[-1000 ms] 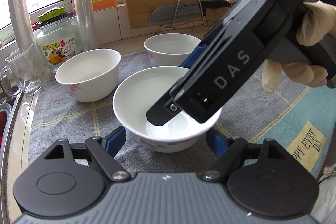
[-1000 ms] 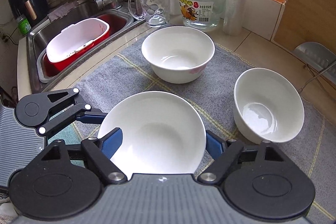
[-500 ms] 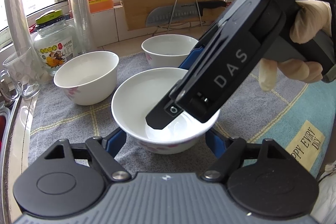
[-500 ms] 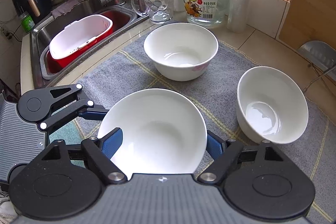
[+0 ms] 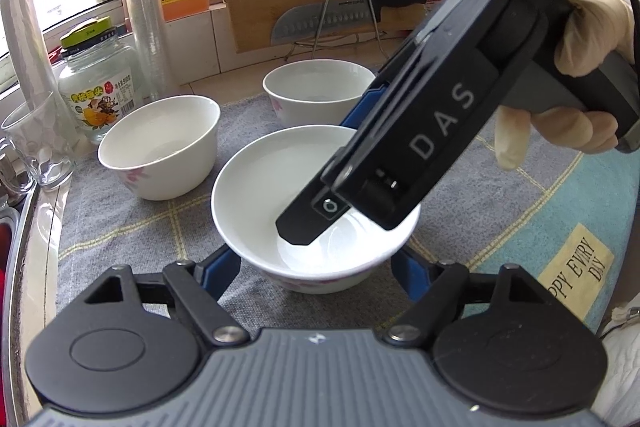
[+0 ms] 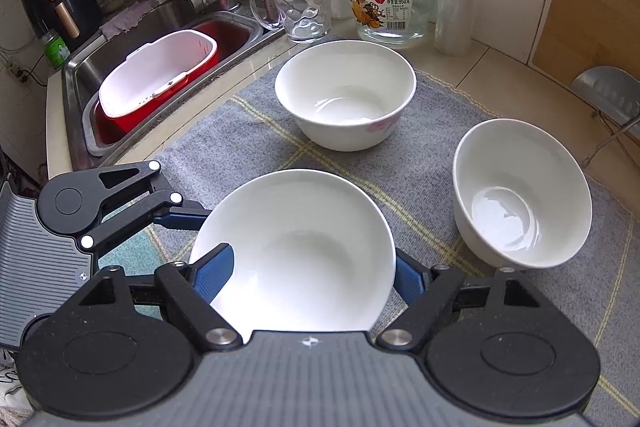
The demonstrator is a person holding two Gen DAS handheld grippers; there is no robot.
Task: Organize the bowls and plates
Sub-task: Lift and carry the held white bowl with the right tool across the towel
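1. Left wrist view: our left tool (image 5: 316, 267) sits low at the near side of the shallow bowl (image 5: 272, 195), its blue fingers (image 5: 218, 269) spread wide on either side of the bowl's base, apparently not pressing it. The right tool (image 5: 304, 227) reaches down from the right, one black finger inside the bowl; whether it pinches the far rim we cannot tell here. The bowl rests on the grey mat (image 5: 132, 227), apart from the two deeper bowls: the left deep bowl (image 5: 160, 147) and the far deep bowl (image 5: 316, 87).

2. Right wrist view: the shallow bowl (image 6: 296, 251) fills the gap between the right tool's (image 6: 308, 277) parted fingers (image 6: 212, 273).

3. We judge the step to be taking up the shallow bowl for stacking. To do it well, we should clamp the rim squarely, lift straight, and keep the left tool clear so the glazed bowl does not slip or knock its neighbours.
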